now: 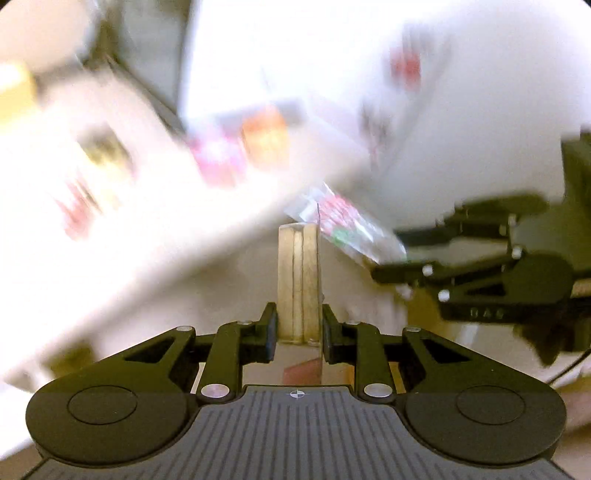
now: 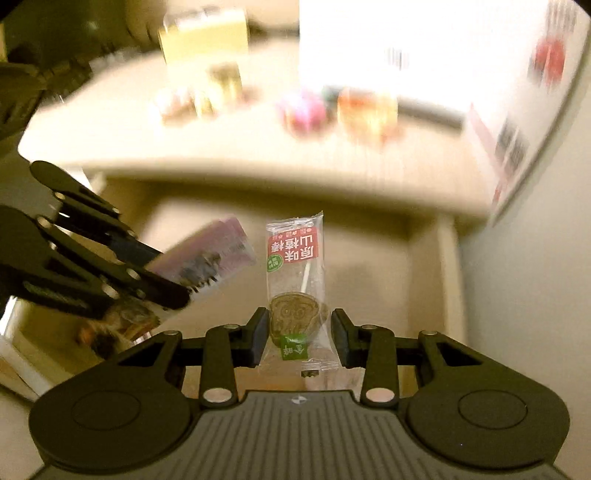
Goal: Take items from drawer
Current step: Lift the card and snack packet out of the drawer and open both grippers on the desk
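In the right wrist view my right gripper (image 2: 298, 328) is shut on a clear-wrapped lollipop (image 2: 295, 258) with a red label, held upright over the open pale drawer (image 2: 448, 258). My left gripper (image 2: 171, 280) comes in from the left, shut on a flat purple snack packet (image 2: 210, 254). In the left wrist view the left gripper (image 1: 299, 325) pinches that packet (image 1: 298, 273) edge on. The right gripper (image 1: 388, 253) shows at the right with the lollipop (image 1: 343, 221) sticking out of it. Both views are blurred by motion.
Above the drawer is a pale tabletop (image 2: 258, 155) with a pink item (image 2: 304, 110), an orange item (image 2: 365, 110), small jars (image 2: 207, 96) and a yellow box (image 2: 203, 33). A white carton (image 2: 517, 110) with red print stands on the right.
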`<control>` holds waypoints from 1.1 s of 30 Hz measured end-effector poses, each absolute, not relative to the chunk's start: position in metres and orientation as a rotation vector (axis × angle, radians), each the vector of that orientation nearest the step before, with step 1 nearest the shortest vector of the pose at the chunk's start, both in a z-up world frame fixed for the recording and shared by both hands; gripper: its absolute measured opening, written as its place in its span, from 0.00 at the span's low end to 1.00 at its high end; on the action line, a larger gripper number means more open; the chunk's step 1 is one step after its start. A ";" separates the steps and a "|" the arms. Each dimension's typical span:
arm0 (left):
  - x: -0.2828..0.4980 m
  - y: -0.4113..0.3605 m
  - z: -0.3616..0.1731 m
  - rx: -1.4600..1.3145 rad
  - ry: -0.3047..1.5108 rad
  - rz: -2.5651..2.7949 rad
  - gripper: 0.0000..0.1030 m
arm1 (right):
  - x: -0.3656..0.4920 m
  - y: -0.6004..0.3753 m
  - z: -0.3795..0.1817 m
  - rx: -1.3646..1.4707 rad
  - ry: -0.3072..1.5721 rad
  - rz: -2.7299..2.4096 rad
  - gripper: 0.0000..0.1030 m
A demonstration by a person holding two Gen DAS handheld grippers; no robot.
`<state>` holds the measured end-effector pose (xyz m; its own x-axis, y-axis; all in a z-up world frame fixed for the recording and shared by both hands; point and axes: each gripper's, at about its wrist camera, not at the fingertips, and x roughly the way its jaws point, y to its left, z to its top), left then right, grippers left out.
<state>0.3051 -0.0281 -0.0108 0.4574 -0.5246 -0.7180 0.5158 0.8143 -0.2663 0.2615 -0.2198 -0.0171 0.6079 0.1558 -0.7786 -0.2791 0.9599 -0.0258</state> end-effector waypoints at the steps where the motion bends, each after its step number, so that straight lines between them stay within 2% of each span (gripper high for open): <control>1: 0.309 -0.018 0.007 -0.024 0.828 -0.604 0.26 | 0.266 -0.217 -0.001 -0.161 0.833 0.258 0.35; 4: 0.328 0.010 0.039 -0.038 0.704 -0.453 0.26 | 0.293 -0.207 0.040 -0.173 0.685 0.280 0.35; 8: 0.366 0.044 0.032 -0.101 0.678 -0.257 0.26 | 0.344 -0.182 0.054 -0.118 0.630 0.307 0.35; 16: 0.417 0.107 -0.016 -0.147 0.786 -0.019 0.26 | 0.416 -0.134 -0.004 -0.123 0.777 0.218 0.35; 21: 0.404 0.126 -0.032 -0.190 0.864 -0.017 0.26 | 0.429 -0.122 -0.028 -0.161 0.831 0.210 0.36; 25: 0.408 0.126 -0.036 -0.204 0.849 -0.059 0.25 | 0.435 -0.122 -0.036 -0.173 0.851 0.219 0.36; 31: 0.386 0.124 -0.019 -0.207 0.793 -0.078 0.27 | 0.423 -0.121 -0.009 -0.213 0.733 0.232 0.53; 33: 0.379 0.127 -0.007 -0.203 0.746 -0.088 0.27 | 0.408 -0.125 0.007 -0.228 0.647 0.229 0.68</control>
<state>0.3787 0.1271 -0.0070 0.7318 -0.1512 -0.6645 0.0070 0.9767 -0.2146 0.4079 -0.1251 0.0070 0.7743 0.1390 -0.6174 -0.2800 0.9501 -0.1373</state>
